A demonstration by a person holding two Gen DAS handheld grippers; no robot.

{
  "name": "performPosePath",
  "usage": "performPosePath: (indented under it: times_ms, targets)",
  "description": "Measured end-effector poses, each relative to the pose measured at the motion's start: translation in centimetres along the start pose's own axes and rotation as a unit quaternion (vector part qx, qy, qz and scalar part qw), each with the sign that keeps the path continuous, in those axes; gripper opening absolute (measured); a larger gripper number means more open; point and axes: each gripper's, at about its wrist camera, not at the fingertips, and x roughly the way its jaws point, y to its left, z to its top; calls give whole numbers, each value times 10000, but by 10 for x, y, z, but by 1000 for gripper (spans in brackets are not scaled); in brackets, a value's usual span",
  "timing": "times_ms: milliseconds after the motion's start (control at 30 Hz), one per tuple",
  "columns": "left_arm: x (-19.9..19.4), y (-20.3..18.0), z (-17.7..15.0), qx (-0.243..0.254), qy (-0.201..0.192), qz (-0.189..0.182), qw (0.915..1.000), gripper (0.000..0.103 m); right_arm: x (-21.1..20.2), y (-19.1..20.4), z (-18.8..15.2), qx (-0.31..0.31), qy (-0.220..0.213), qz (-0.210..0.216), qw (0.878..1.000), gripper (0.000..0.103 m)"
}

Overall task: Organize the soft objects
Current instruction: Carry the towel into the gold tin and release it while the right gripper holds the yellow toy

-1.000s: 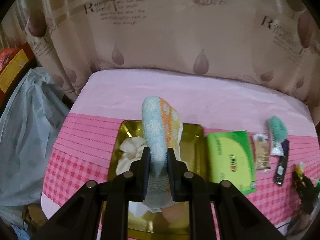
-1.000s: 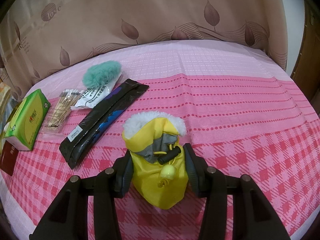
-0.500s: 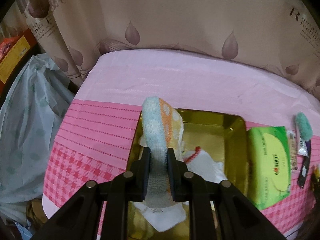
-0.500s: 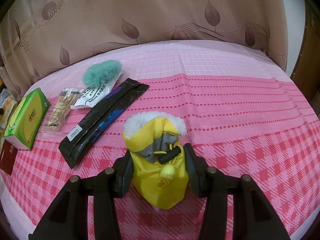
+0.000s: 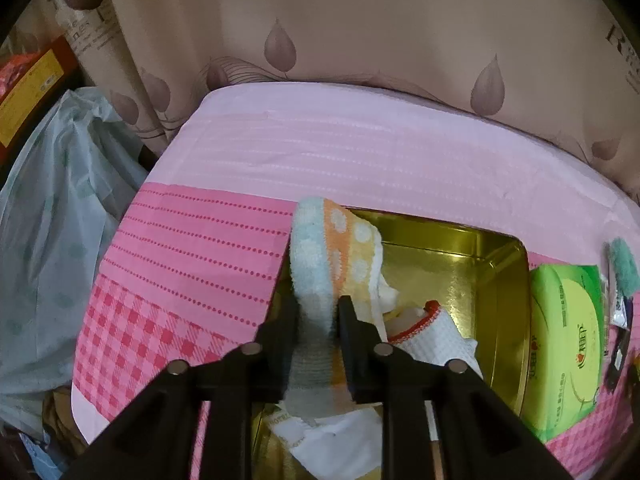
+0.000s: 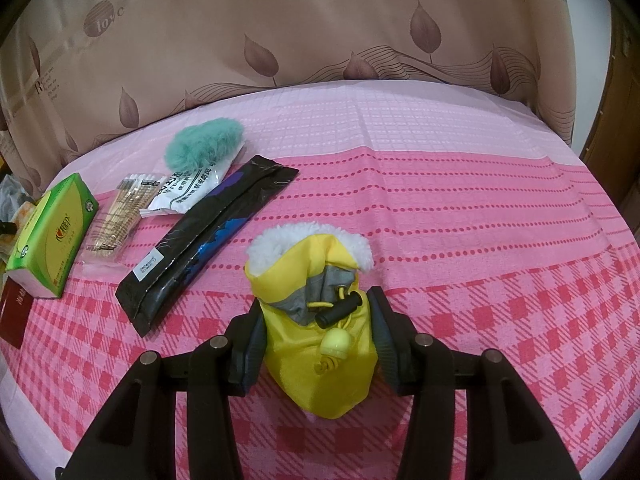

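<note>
Left tongs (image 5: 318, 320) have just been opening, jaws parting around the sock (image 5: 320, 276) propped on the tin (image 5: 508, 304) rim below them, likely to drop it among the cloths there. Right tongs (image 6: 318, 332) clamp the yellow pouch (image 6: 320, 344), parked awaiting its turn.
</note>
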Motion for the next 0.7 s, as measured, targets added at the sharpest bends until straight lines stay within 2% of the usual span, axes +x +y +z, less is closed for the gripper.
performPosePath:
  times_ms: [100, 300, 433, 700]
  targets:
    - [-6, 1, 1, -7, -15, 53, 10000, 34, 0, 0, 0, -1, 2, -5, 10000, 46]
    - [-28, 1, 0, 4, -183, 60, 9998, 37, 1, 2, 1, 3, 3, -17, 10000, 47]
    - [-56, 0, -7, 56, -505, 188, 9985, 37, 1, 2, 1, 2, 4, -25, 10000, 47]
    - [-98, -4, -62, 176, -1057, 486, 9931, 39, 2, 4, 0, -57, 15, -110, 9999, 47]
